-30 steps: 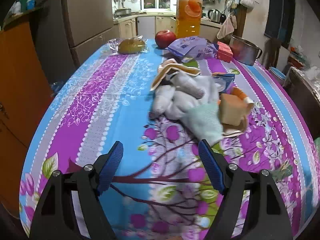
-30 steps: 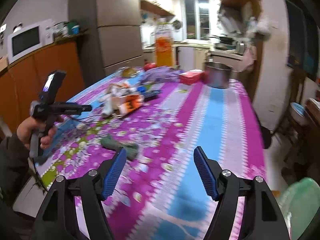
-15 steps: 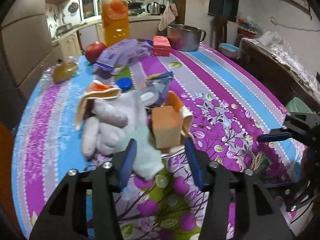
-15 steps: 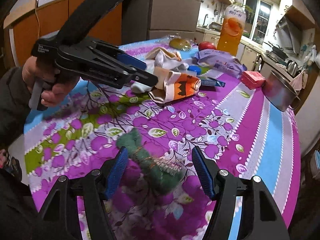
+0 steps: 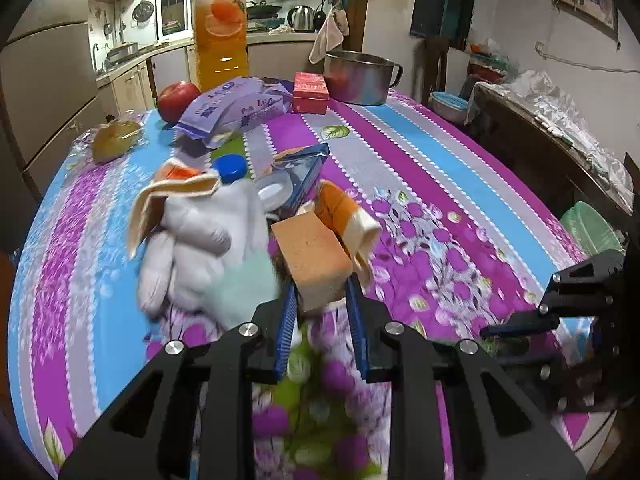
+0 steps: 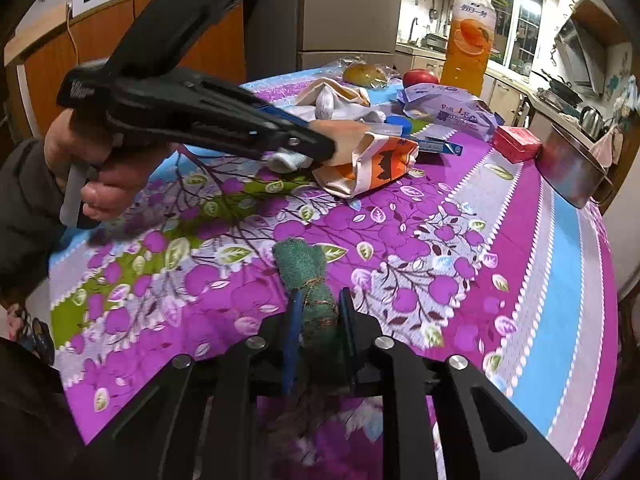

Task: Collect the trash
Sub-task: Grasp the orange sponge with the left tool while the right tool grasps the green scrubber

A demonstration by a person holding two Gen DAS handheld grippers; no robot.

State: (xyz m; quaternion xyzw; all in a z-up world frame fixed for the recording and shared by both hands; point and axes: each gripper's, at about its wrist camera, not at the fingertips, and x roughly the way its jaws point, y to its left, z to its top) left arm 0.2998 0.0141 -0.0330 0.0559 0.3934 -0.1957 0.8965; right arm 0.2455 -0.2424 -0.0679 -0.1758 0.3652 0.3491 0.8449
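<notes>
In the left wrist view my left gripper [image 5: 320, 296] is closing its jaws on a tan sponge block [image 5: 316, 256], and the blue pads touch both its sides. The sponge leans against a white glove [image 5: 196, 248] and an orange-and-cream wrapper [image 5: 344, 216]. My right gripper [image 6: 320, 300] is closing on a rolled green scouring cloth [image 6: 304, 268] that lies on the flowered tablecloth [image 6: 440, 264], and the roll is pinched between the pads. A hand [image 6: 92, 168] holds the left gripper [image 6: 320, 146] at the far left, its tip on the sponge [image 6: 348, 136].
Behind the pile lie a blue packet [image 5: 304, 168], a blue cap [image 5: 230, 168], a purple bag [image 5: 236, 108], an apple [image 5: 176, 98], a red box [image 5: 310, 86], a steel pot [image 5: 360, 76] and a tall juice bottle [image 5: 220, 32]. A wrapped bun [image 5: 114, 140] lies far left.
Both grippers have swung in over the table and narrowed their jaws. The left now has the sponge between its pads, and the right has dropped onto the green cloth and pinched it.
</notes>
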